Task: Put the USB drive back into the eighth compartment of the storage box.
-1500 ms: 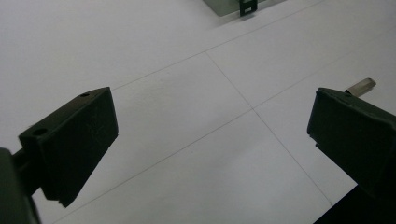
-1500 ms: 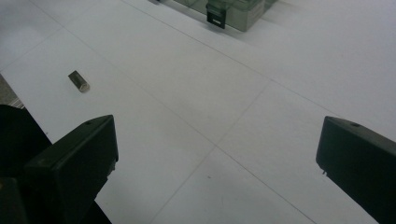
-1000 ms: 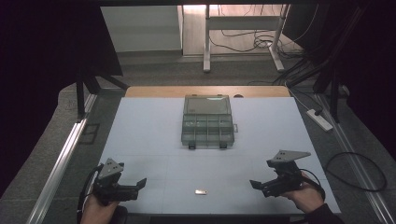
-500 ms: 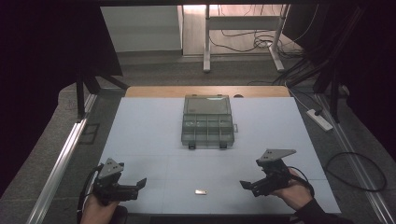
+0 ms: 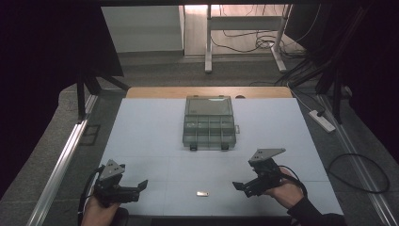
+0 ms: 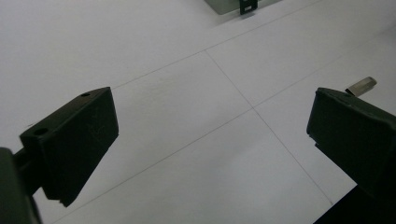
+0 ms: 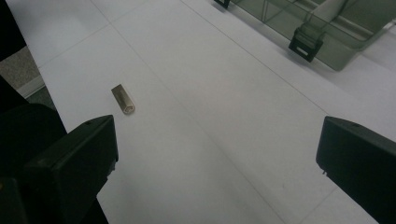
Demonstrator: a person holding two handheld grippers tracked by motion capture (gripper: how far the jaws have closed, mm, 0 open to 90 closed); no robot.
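One small metal piece, flat and silvery, lies on the white table close to the near edge, roughly midway between the two grippers and touched by neither. In the right gripper view it sits just beyond the tip of the jaw on that view's left side, outside the gap between the jaws rather than within it, and one rounded end points toward the camera. In the left gripper view only its end peeks out above the jaw on that view's right side. The right gripper, held in a hand coming in from the lower right, points leftward toward the piece with its jaws spread wide and nothing between them but bare table. The left gripper, held in a hand at the lower left, points rightward along the near edge, and its jaws likewise stand wide apart around empty surface. Farther back, near the middle of the table, stands a clear grey compartment box with its lid raised at the far side and two dark latches on the near wall; it is well apart from the piece and from both grippers.
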